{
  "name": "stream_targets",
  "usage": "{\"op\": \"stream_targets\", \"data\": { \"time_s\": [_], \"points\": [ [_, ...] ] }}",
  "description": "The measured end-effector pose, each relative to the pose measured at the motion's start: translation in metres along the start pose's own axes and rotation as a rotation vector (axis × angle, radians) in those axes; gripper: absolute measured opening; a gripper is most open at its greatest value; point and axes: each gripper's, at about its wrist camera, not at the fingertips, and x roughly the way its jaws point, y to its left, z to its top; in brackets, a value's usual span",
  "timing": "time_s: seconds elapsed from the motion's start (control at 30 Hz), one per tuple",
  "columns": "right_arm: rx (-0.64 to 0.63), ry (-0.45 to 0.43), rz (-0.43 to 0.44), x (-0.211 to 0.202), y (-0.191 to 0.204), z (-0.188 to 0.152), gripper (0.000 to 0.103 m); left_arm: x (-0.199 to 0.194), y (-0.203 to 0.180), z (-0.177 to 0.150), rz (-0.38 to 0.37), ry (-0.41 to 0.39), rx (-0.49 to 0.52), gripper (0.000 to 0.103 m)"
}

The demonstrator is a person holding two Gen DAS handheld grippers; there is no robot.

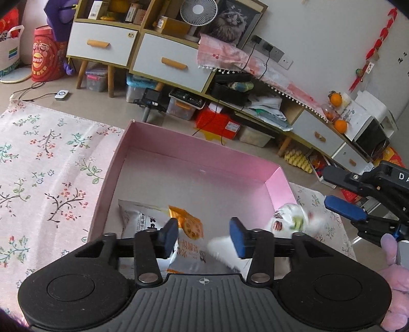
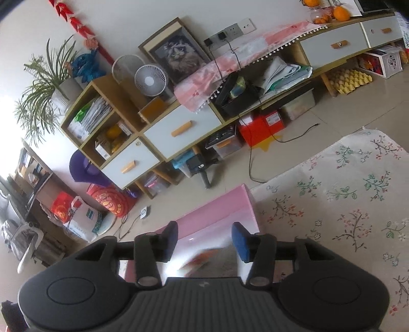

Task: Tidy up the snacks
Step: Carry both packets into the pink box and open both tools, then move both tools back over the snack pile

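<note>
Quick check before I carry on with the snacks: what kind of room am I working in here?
Most likely a home living room. A floral rug covers the tiled floor, a low cabinet with drawers runs along the wall, and a small fan and a framed cat picture stand on it.

One shallow pink cardboard box [image 1: 116, 163] sits on one floral-printed cloth [image 1: 46, 158]. Inside the box – one silver-and-orange foil snack bag [image 1: 150, 217]; a second, white packet [image 1: 288, 217], blurred, shows at its right edge. Two black grippers – blue-padded.
</note>
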Motion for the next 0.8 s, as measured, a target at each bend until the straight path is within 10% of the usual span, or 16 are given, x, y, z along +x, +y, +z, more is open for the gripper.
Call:
{"op": "stream_targets", "data": {
  "time_s": [0.8],
  "points": [
    [-0.148,0.077,-0.098,-0.065,0.024,-0.032,0.089,-0.072,-0.007,-0.025,0.052,0.119,0.09,0.091]
  ]
}}
